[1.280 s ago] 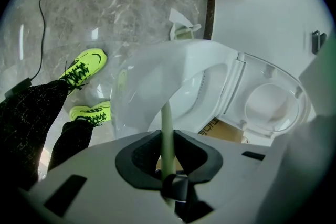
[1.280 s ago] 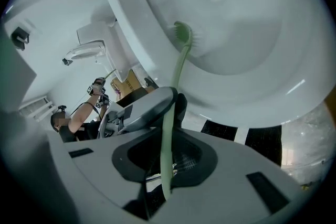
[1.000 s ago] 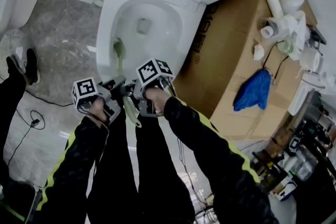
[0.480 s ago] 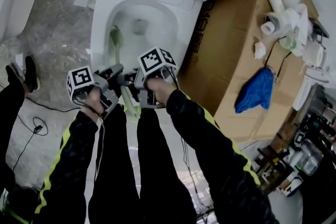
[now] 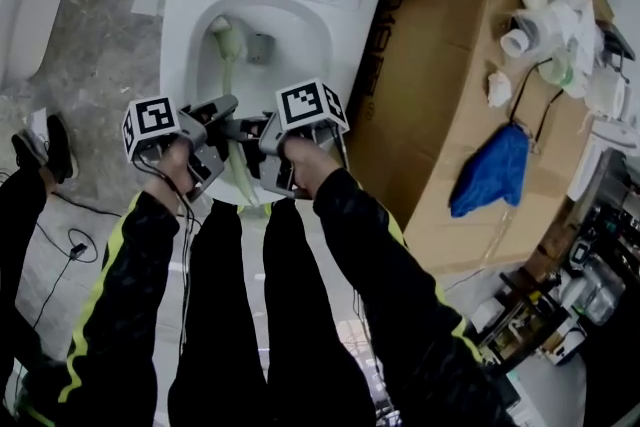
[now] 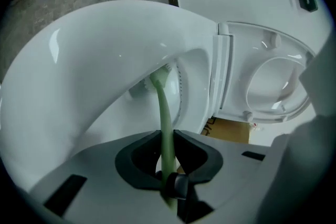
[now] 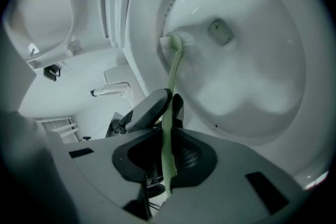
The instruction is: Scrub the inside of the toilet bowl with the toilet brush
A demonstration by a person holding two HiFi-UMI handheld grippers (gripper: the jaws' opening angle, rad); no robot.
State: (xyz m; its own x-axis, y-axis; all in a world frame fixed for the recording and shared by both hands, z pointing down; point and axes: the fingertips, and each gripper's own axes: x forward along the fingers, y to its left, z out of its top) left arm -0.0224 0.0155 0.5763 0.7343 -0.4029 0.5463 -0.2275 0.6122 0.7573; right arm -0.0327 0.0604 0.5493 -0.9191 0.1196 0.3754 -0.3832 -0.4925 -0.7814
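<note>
The toilet brush (image 5: 231,80) is pale green, toilet bowl (image 5: 180,45) white, cloth (image 5: 487,173) blue, cardboard (image 5: 430,65) brown, floor (image 5: 100,25) marbled grey.

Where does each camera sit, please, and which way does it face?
Head view: on the person's head, facing down at the toilet bowl; sleeves, legs, left tongs, right tongs show.
Left gripper view: on the left tongs, facing the bowl's rim; its jaws clamp the toilet brush.
Right gripper view: on the right tongs, facing into the bowl; jaws clamp the brush.
All share the brush.
</note>
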